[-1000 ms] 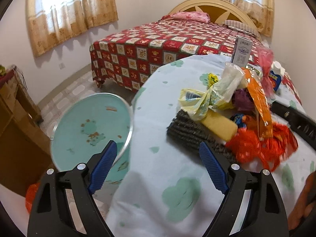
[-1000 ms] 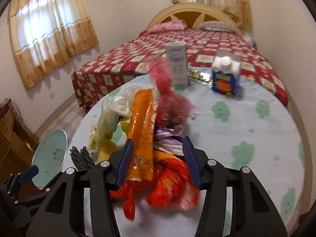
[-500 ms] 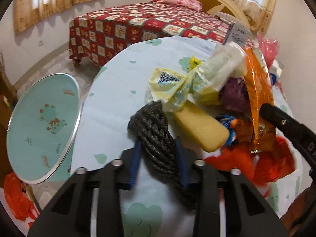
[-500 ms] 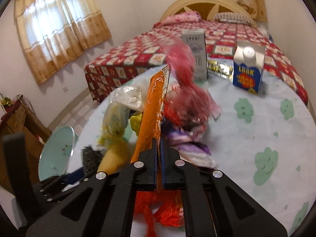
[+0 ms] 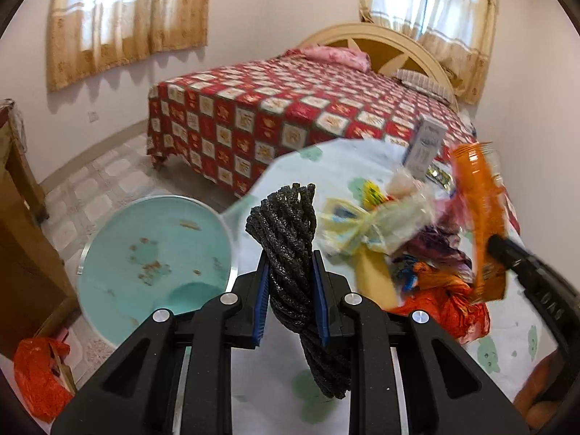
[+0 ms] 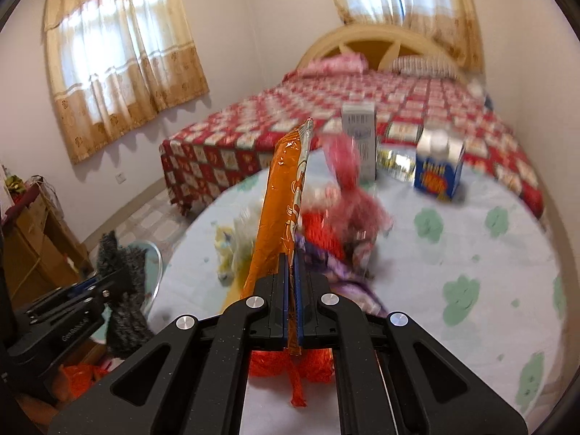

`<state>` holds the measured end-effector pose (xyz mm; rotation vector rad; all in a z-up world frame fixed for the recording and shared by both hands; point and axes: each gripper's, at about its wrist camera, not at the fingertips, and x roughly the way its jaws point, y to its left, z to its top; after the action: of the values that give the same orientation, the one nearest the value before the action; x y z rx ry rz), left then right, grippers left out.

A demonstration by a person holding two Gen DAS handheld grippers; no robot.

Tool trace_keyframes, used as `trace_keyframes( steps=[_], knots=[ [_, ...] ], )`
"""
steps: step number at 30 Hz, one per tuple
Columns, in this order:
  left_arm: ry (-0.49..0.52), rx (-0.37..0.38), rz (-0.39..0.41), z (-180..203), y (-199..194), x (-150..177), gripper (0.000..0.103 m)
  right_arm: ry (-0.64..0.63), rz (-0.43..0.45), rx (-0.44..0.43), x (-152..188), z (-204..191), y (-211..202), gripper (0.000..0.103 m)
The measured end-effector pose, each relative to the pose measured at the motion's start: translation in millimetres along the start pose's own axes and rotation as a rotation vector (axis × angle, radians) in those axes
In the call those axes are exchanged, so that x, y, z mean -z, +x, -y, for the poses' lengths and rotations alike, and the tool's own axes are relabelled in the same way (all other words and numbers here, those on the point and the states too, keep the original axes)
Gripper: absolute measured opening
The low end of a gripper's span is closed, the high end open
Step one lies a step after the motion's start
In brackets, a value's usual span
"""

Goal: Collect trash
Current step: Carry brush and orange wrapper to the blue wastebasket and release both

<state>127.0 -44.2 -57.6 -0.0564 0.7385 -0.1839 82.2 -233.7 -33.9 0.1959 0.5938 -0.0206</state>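
The bundle of black braided rope (image 5: 290, 253) is pinched upright in the left gripper (image 5: 291, 301), above the round table with the pale cloud-print cloth (image 6: 453, 253). The right gripper (image 6: 291, 311) is clamped on the long orange foil wrapper (image 6: 281, 210). The heap of crumpled wrappers (image 5: 417, 253) remains on that table, uncollected.

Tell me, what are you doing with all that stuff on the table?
A person is clearing trash off a round table with a pale cloth, using a tool in each hand. The left tool is clamped on a dark, twisted bundle of rope, lifted clear of the cloth. The right tool pinches a long orange plastic wrapper standing upright. A heap of crumpled bags and wrappers and a blue carton remain on the table.
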Motion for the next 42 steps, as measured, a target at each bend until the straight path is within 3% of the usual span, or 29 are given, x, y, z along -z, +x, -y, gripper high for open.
trace_keyframes(
  steps=[4, 10, 15, 19, 27, 35, 37, 39, 40, 42],
  knots=[
    [-0.023, -0.052, 0.049, -34.0, -19.6, -11.0, 0.021, -0.037, 0.019, -0.045, -12.6, -21.1, -8.1, 0.004],
    [-0.065, -0.166, 0.093, -92.4, -39.6, -21.1, 0.021, -0.076, -0.02, -0.132, -11.7, -68.1, 9.4, 0.004],
    [-0.094, -0.222, 0.078, -132.7, -28.9, -26.3, 0.021, -0.122, -0.093, -0.225, -1.2, -119.7, 34.3, 0.004],
    [-0.121, -0.208, 0.013, -157.1, -2.8, -26.0, 0.021, -0.164, -0.15, -0.244, 10.3, -152.9, 56.4, 0.004],
    [-0.126, -0.206, -0.074, -175.1, 30.5, -8.9, 0.021, -0.217, -0.259, -0.272, 34.4, -196.2, 101.4, 0.004],
    [-0.135, -0.194, -0.159, -184.4, 61.6, 5.8, 0.022, -0.224, -0.355, -0.311, 50.5, -210.5, 134.1, 0.004],
    [-0.136, -0.2, -0.162, -186.6, 62.7, 7.0, 0.026, -0.234, -0.362, -0.315, 52.3, -214.7, 137.6, 0.005],
    [-0.134, -0.227, -0.162, -188.4, 62.9, 7.6, 0.028, -0.23, -0.369, -0.311, 53.4, -214.4, 141.6, 0.009],
    [-0.134, -0.234, -0.164, -189.2, 63.4, 7.4, 0.032, -0.222, -0.372, -0.313, 53.7, -213.0, 141.9, 0.017],
    [-0.138, -0.254, -0.166, -191.1, 62.5, 8.4, 0.04, -0.211, -0.371, -0.308, 53.6, -210.9, 140.8, 0.023]
  ],
)
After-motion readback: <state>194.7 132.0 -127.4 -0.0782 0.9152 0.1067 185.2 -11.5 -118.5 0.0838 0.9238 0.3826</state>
